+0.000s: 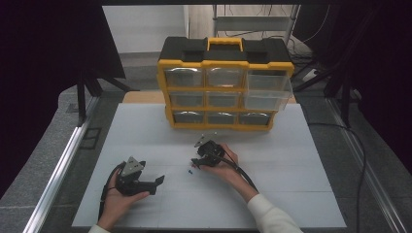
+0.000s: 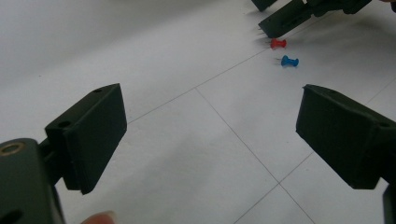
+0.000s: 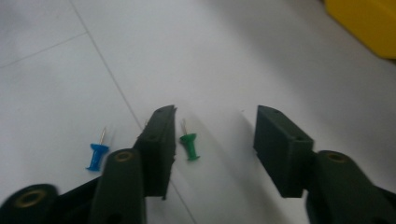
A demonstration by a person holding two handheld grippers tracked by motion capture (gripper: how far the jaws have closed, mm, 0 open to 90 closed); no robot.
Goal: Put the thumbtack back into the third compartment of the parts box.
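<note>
The right gripper (image 1: 196, 160) hung low over the white table (image 1: 301, 160), near the middle of it in the high view, with the person's right hand (image 1: 224, 162) wrapped around its body. Its jaws stood partly apart and pressed on nothing. In the right gripper view a green pushpin (image 3: 189, 144) lay flat on the table between them, close beside the jaw at 9 o'clock and well apart from the other, its needle pointing to 12 o'clock. A blue pushpin (image 3: 96, 155) lay outside the jaws, at 9 o'clock from the green one.

In the left gripper view the blue pushpin (image 2: 290, 61) showed again, with a red pushpin (image 2: 278, 43) just beside it at 11 o'clock, right at the tip of the right gripper's jaw.

The left gripper (image 1: 158, 182) rested on the table at 7 o'clock from the right one, held in the left hand (image 1: 116, 201). Its jaws were wide apart with bare table between them.

A yellow and black drawer cabinet (image 1: 226, 82) stood at 12 o'clock on the table, with its two upper drawers at 3 o'clock pulled out.
</note>
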